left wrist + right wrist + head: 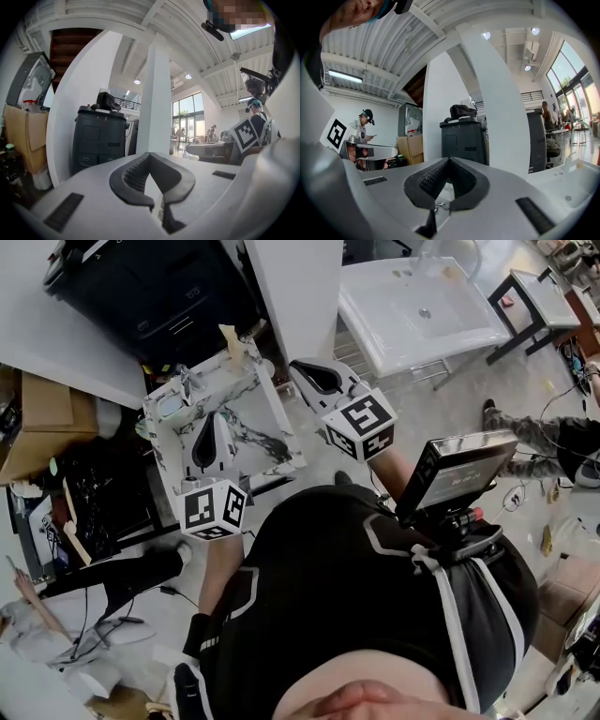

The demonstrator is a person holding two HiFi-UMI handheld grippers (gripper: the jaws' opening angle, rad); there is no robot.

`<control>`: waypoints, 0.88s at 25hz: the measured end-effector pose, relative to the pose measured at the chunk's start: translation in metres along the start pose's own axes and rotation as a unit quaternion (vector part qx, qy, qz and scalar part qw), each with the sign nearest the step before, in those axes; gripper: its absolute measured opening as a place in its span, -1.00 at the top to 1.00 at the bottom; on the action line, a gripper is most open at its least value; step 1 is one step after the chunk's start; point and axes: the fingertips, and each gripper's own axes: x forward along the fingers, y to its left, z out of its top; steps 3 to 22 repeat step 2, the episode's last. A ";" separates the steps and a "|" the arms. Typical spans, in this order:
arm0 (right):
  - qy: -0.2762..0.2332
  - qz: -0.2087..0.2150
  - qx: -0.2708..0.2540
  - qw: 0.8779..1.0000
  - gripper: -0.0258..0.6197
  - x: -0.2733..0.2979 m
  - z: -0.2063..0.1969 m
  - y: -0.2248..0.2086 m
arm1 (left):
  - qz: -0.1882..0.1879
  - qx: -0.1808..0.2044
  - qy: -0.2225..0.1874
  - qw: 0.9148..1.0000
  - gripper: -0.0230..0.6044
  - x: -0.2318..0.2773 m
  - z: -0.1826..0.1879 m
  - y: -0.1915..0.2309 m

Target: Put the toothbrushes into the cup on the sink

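Note:
In the head view I hold both grippers level in front of my chest. My left gripper (217, 418) hovers over a marble-patterned stand (274, 418); its jaws are shut with nothing between them (149, 155). My right gripper (300, 367) points past a white pillar (295, 296), shut and empty (449, 160). The white sink (422, 310) stands farther off at the upper right, and its pale rim (576, 180) shows at the right gripper view's lower right. A few small items lie on the sink's back edge, too small to name. No toothbrush or cup can be made out.
A black cabinet (150, 287) (98, 140) (464, 136) stands left of the pillar. A cardboard box (37, 418) and cluttered shelves fill the left side. A black-framed table (534, 296) stands beyond the sink. One person sits at the lower left (37, 624); another's legs (534, 432) show at the right.

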 end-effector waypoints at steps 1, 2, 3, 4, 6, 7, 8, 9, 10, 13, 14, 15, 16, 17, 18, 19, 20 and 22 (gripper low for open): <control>0.000 0.000 0.000 1.000 0.86 0.000 0.000 0.000 | -0.001 0.000 0.000 1.000 0.91 0.000 0.000 0.000; 0.001 0.000 0.000 1.000 0.86 0.000 0.000 0.000 | -0.001 -0.001 0.001 1.000 0.91 0.000 -0.001 -0.001; 0.001 0.000 0.000 1.000 0.86 0.000 0.000 0.000 | -0.001 -0.001 0.001 1.000 0.91 0.000 -0.001 -0.001; 0.001 0.000 0.000 1.000 0.86 0.000 0.000 0.000 | -0.001 -0.001 0.001 1.000 0.91 0.000 -0.001 -0.001; 0.001 0.000 0.000 1.000 0.86 0.000 0.000 0.000 | -0.001 -0.001 0.001 1.000 0.91 0.000 -0.001 -0.001; 0.001 0.000 0.000 1.000 0.86 0.000 0.000 0.000 | -0.001 -0.001 0.001 1.000 0.91 0.000 -0.001 -0.001; 0.001 0.000 0.000 1.000 0.86 0.000 0.000 0.000 | -0.001 -0.001 0.001 1.000 0.91 0.000 -0.001 -0.001; 0.001 0.000 0.000 1.000 0.86 0.000 0.000 0.000 | -0.001 -0.001 0.001 1.000 0.91 0.000 -0.001 -0.001; 0.001 0.000 0.000 1.000 0.86 0.000 0.000 0.000 | -0.001 -0.001 0.001 1.000 0.91 0.000 -0.001 -0.001; 0.001 0.000 0.000 1.000 0.86 0.000 0.000 0.000 | -0.001 -0.001 0.001 1.000 0.91 0.000 -0.001 -0.001; 0.001 0.000 0.000 1.000 0.86 0.000 0.000 0.000 | -0.001 -0.001 0.001 1.000 0.91 0.000 -0.001 -0.001; 0.001 0.000 0.000 1.000 0.86 0.000 0.000 0.000 | -0.001 -0.001 0.001 1.000 0.91 0.000 -0.001 -0.001; 0.001 0.000 0.000 1.000 0.86 0.000 0.000 0.000 | -0.001 -0.001 0.001 1.000 0.91 0.000 -0.001 -0.001; 0.001 0.000 0.000 1.000 0.86 0.000 0.000 0.000 | -0.001 -0.001 0.001 1.000 0.91 0.000 -0.001 -0.001; 0.001 0.000 0.000 1.000 0.86 0.000 0.000 0.000 | -0.001 -0.001 0.001 1.000 0.91 0.000 -0.001 -0.001; 0.001 0.000 0.000 1.000 0.86 0.000 0.000 0.000 | -0.001 -0.001 0.001 1.000 0.91 0.000 -0.001 -0.001; 0.001 0.000 0.000 1.000 0.86 0.000 0.000 0.000 | -0.001 -0.001 0.001 1.000 0.91 0.000 -0.001 -0.001; 0.001 0.000 0.000 1.000 0.86 0.000 0.000 0.000 | -0.001 -0.001 0.001 1.000 0.91 0.000 -0.001 -0.001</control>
